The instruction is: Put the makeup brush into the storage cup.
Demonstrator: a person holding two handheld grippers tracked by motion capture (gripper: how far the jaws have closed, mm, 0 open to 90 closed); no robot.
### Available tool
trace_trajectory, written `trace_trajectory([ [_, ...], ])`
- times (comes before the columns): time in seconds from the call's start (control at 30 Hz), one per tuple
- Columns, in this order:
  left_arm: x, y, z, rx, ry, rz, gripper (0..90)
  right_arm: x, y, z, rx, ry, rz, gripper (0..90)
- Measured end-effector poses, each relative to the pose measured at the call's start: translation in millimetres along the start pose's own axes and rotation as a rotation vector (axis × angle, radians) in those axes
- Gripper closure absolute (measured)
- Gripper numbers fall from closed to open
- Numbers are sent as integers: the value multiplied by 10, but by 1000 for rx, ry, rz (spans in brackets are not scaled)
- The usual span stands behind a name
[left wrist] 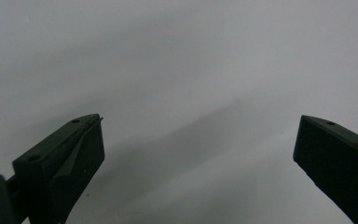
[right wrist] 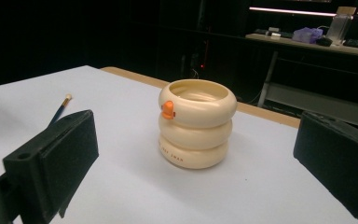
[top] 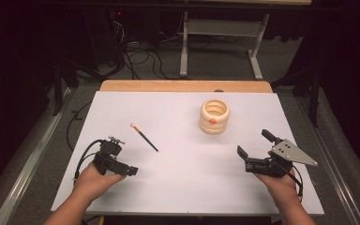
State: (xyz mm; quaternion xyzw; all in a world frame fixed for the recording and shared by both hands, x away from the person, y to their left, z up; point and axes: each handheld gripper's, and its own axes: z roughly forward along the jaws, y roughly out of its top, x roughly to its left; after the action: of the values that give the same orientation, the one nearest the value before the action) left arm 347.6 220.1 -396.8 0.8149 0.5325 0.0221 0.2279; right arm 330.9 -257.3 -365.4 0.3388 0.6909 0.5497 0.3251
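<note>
Both pairs of fingers are standing wide apart and holding nothing: your left gripper [top: 122,154] is resting low over the white table sheet [top: 178,187], and your right gripper [top: 255,143] is hovering at the near right.

You are working toward the slim dark-handled brush with a pale tip [top: 144,137], which is lying flat on the sheet just ahead and to the right of the left gripper. Its long axis is running diagonally, pale tip away from you and to the left, dark end nearer you and to the right. Your left hand [top: 96,180] is sitting clearly closer to it than your right hand [top: 281,185], so the pick looks like a job for the left; you would probably want the jaws turned across the handle, not along it.

Farther right, the cream holder made of three stacked rings with an orange beak [right wrist: 196,129] is standing upright, open mouth up, ahead of the right gripper and well apart from the brush.
</note>
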Motion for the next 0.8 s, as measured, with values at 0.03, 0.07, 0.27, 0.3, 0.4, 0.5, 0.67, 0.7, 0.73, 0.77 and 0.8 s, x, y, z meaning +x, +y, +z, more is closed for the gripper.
trace_trajectory([
  [0.03, 0, 0, 0, 0, 0, 0, 25, 0, 0, 0, 0, 0, 0, 11],
  [0.07, 7, 7, 9, 17, -2, 3, 25, -3, -3, 2, 1, 2, -10, 12],
  [0.27, 26, 70, 35, 137, -17, 6, 26, 5, -3, -3, -5, 10, -7, 12],
  [0.3, 14, 93, 38, 176, -8, 22, 27, 5, -3, -4, -2, 7, -8, 12],
  [0.4, -2, 119, 42, 222, -14, 34, 50, 7, -3, -4, -3, 10, -7, 12],
  [0.5, -19, 136, 45, 253, -6, 44, 55, 8, -3, -6, -7, 12, -5, 12],
  [0.67, -6, 186, 35, 308, 7, 45, 55, -1, 2, -20, -9, 12, -21, 12],
  [0.7, 4, 199, 28, 316, 11, 41, 55, -1, 3, -21, -10, 12, -20, 12],
  [0.73, 15, 209, 23, 317, 13, 34, 56, 0, 2, -18, -10, 14, -19, 12],
  [0.77, 28, 229, 18, 325, 18, 29, 56, 4, 2, -18, -10, 14, -13, 12],
  [0.8, 28, 229, 18, 325, 18, 29, 56, 4, 2, -18, -10, 14, -13, 12],
])
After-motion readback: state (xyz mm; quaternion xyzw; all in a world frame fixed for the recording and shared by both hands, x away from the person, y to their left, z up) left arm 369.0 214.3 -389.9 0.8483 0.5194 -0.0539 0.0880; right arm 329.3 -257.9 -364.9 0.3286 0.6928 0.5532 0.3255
